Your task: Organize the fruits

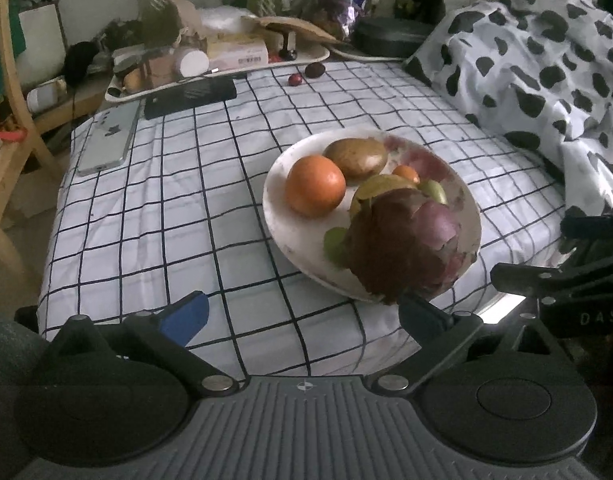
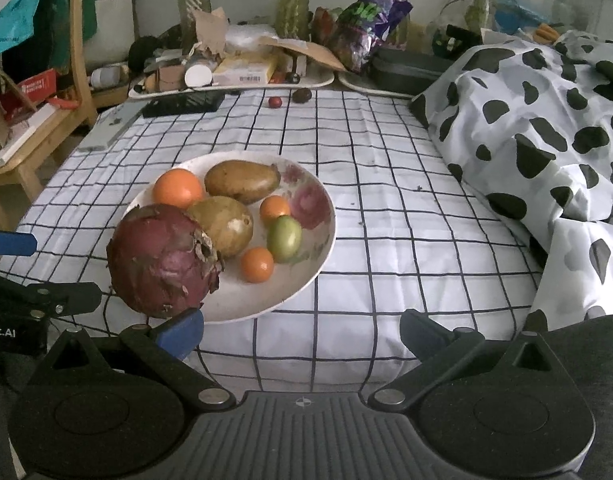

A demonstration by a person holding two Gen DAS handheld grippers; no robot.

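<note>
Seven fruits lie on the floral plate, which sits on the checked sheet near its front edge; the big dark-red dragon fruit rests on the plate's near-left rim, touching a brownish-yellow mango just behind it; behind that lie a large orange and a second brown mango, side by side. Toward the plate's middle are a small orange, a green fruit touching it, and another small orange nearest the front. Two fruits remain off the plate, well apart from it at the sheet's far edge — a small red one and a dark one just beside it, both close to a cluttered tray.

The left gripper is spread wide and holds nothing; its right finger sits just under the dragon fruit in the left wrist view, though contact cannot be told. The right gripper is likewise spread wide and empty — its left finger lies just beside the plate's front rim. A spotted duvet is heaped to the right; a phone lies on the far left of the sheet.
</note>
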